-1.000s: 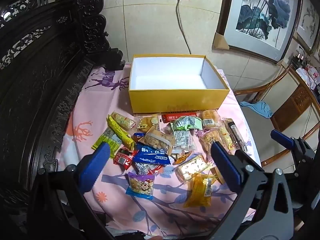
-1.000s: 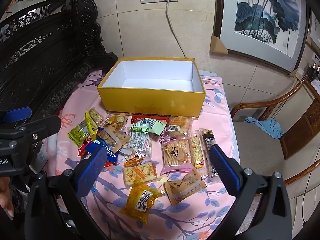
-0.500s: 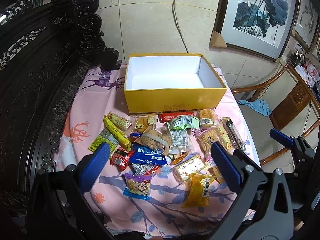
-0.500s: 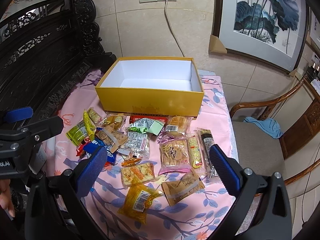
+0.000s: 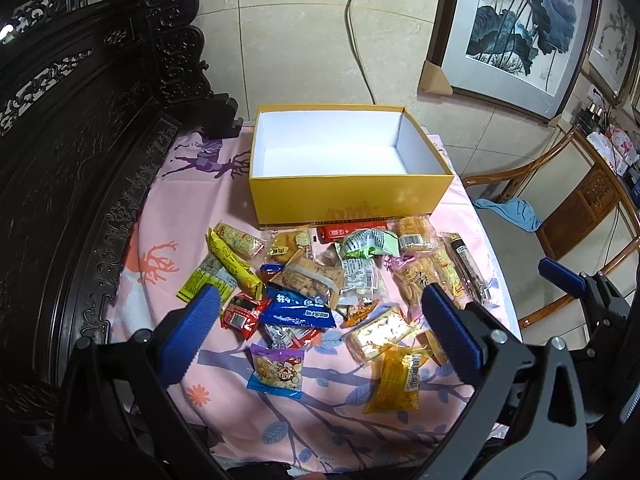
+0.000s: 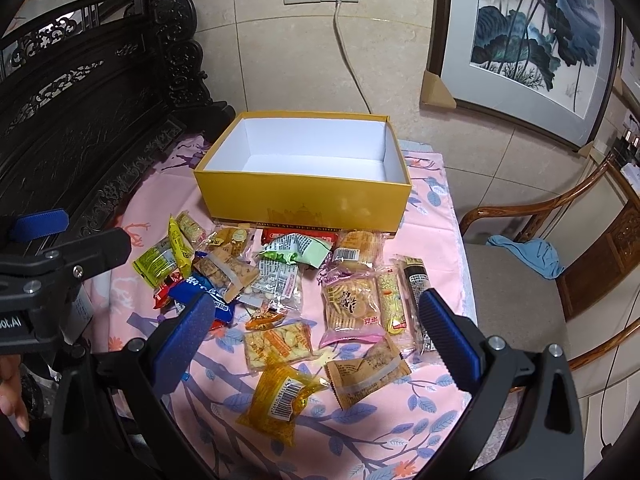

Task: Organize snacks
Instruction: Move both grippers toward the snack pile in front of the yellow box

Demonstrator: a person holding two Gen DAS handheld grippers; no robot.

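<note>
An empty yellow box [image 5: 348, 200] [image 6: 304, 200] with a white inside stands at the back of a table with a pink cloth [image 5: 192, 200]. Several wrapped snacks lie in a loose heap in front of it, among them a blue packet [image 5: 298, 306], a purple-edged packet [image 5: 276, 368], an amber packet [image 5: 396, 376] [image 6: 280, 396] and a pink cracker bag [image 6: 350, 308]. My left gripper [image 5: 320, 332] is open and empty, above the near snacks. My right gripper [image 6: 316, 336] is open and empty, above the near right snacks.
A dark carved wooden bench back [image 5: 72, 152] runs along the table's left side. A wooden chair [image 6: 560, 264] with a blue cloth [image 6: 528, 254] stands to the right. A tiled wall with sockets and a cable [image 5: 356, 36] is behind the box.
Both grippers have shifted slightly, so the box and snacks sit a little differently in each view. Nothing has been taken hold of.
</note>
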